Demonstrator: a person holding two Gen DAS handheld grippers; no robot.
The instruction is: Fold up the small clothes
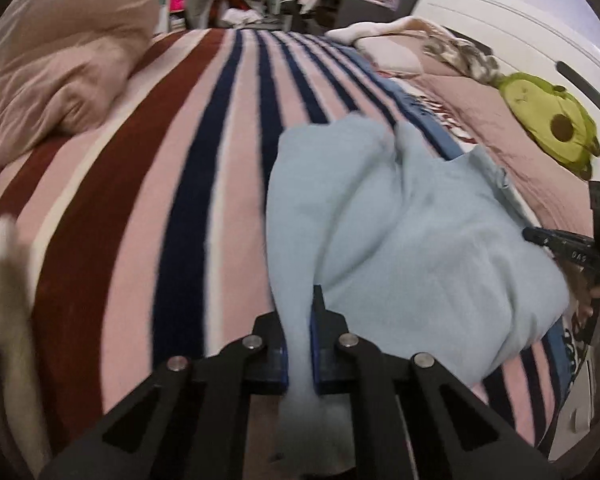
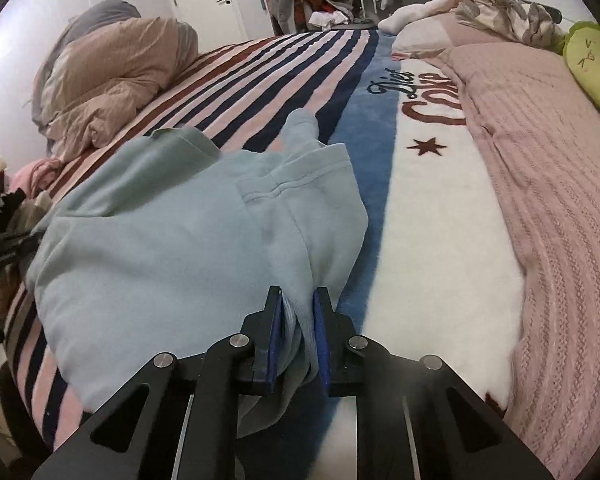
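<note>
Left gripper (image 1: 299, 340): pressed together on a bunched strip of the light blue garment (image 1: 400, 232), fabric squeezed between the blue pads and trailing down under the jaws at 6 o'clock.
Right gripper (image 2: 297, 336): pinching a ribbed edge of the same garment (image 2: 188, 232), cloth gathered between the blue pads at 6 o'clock of the right wrist view.
Garment place: spread in soft folds on the striped blanket (image 1: 140, 200), filling centre to 4 o'clock of the left wrist view; one end reaching toward 12 o'clock, onto the blue band of the blanket.
Garment detail: stitched hem and seam visible near centre of the right wrist view, a narrow end pointing to 12 o'clock.
Blanket lettering (image 2: 420, 96): dark script and a star on a white panel, at 1 to 2 o'clock, just beside the garment's right edge.
Pink knit cover (image 2: 548, 208): along 3 o'clock, lying on the white panel's edge.
Beige duvet (image 2: 112, 84): heaped at 10 o'clock, well apart from the garment.
Green plush (image 1: 548, 120): at 2 o'clock on the pink cover.
Background: cluttered shelves and clothes at 12 o'clock, blurred.
</note>
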